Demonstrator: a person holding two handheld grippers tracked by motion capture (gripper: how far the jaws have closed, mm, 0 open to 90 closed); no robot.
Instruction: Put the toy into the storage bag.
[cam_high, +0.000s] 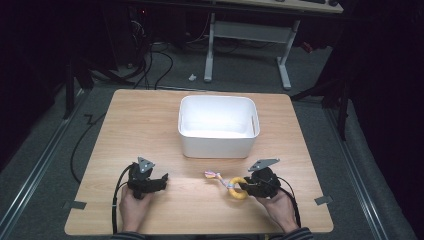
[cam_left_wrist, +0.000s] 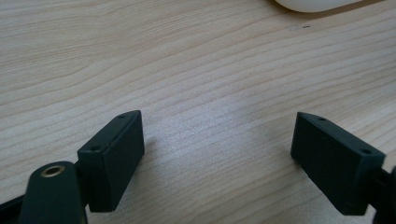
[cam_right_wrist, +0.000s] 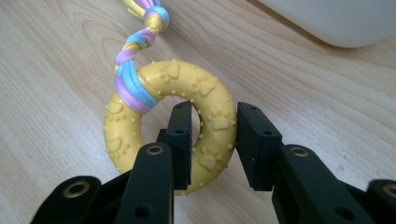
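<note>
A yellow rubber ring (cam_right_wrist: 140, 121) with paw prints lies on the wooden table (cam_high: 150, 120), a pastel braided rope (cam_right_wrist: 140, 46) tied to it and trailing toward the bin. My right gripper (cam_right_wrist: 215, 126) is shut on the ring's right side, one jaw inside the hole and one outside. In the high view the ring (cam_high: 238, 193) sits by the right gripper (cam_high: 250, 186) near the table's front. My left gripper (cam_left_wrist: 217, 140) rests open over bare wood, nothing between its jaws; in the high view the left gripper (cam_high: 159, 181) sits at front left, held by a hand.
A white plastic bin (cam_high: 218, 145) stands at the table's middle back, its corner (cam_right_wrist: 341, 21) close beyond the ring. The bin's inside looks bare. Beyond the table, a white desk frame (cam_high: 285, 60) and cables lie on the dark floor.
</note>
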